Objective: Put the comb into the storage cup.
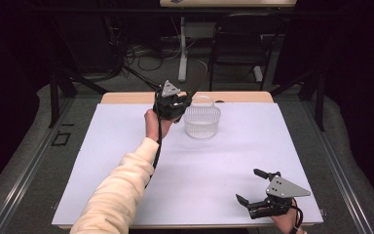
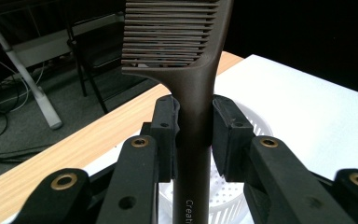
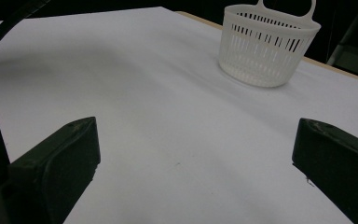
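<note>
The left gripper [image 2: 193, 135] pinches a dark brown plastic comb [image 2: 186, 70] above the white slotted plastic basket [image 1: 202, 122] near the table's far edge; next, I judge, lower and release.

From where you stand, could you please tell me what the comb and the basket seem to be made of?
Comb: probably moulded plastic, dark brown, matt; smooth one-piece handle and teeth, printed lettering on the handle.
Basket: likely white plastic with a slight sheen; thin slotted walls, a perforated floor and a moulded loop handle.
</note>
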Demonstrator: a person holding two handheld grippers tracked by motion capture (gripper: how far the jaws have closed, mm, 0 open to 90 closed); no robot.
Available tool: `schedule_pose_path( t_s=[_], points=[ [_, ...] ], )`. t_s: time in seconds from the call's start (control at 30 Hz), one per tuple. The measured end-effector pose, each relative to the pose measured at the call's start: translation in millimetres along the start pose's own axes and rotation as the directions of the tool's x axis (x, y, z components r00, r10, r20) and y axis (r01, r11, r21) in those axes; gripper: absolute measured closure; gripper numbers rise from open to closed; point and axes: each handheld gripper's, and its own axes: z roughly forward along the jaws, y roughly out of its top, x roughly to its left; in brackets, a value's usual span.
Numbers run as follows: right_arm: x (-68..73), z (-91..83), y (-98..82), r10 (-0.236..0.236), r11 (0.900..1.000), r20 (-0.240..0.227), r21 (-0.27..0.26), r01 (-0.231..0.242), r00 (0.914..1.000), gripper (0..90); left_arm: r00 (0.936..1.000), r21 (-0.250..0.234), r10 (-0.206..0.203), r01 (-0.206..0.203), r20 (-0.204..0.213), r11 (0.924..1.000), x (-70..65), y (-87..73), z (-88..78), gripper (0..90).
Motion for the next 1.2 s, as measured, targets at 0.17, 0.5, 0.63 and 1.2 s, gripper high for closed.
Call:
schedule_pose_path(
  t_s=[0.17,0.5,0.63,1.2],
  points=[
    [-0.4,-0.5,0.1,-0.006,1.000,-0.001,-0.001,0.006,1.0000,0.2,1.0000,-0.018,-0.005,0.005,0.008,0.9998,-1.2,1.2,0.3,72.3],
    [-0.2,-0.5,0.3,-0.004,1.000,-0.002,-0.001,0.004,1.0000,0.2,0.9999,-0.036,-0.007,0.008,0.014,0.9993,-3.0,3.8,5.6,72.3],
    [-0.1,-0.2,0.1,-0.001,1.000,-0.003,-0.007,0.001,1.0000,0.2,0.9997,-0.044,-0.006,0.007,0.023,0.9990,-4.4,3.9,8.0,72.3],
    [-0.3,-0.3,0.3,0.000,1.000,-0.005,-0.011,0.000,1.0000,0.2,0.9990,-0.061,-0.001,0.004,0.045,0.9981,-9.8,5.9,19.1,72.4]
  ],
)
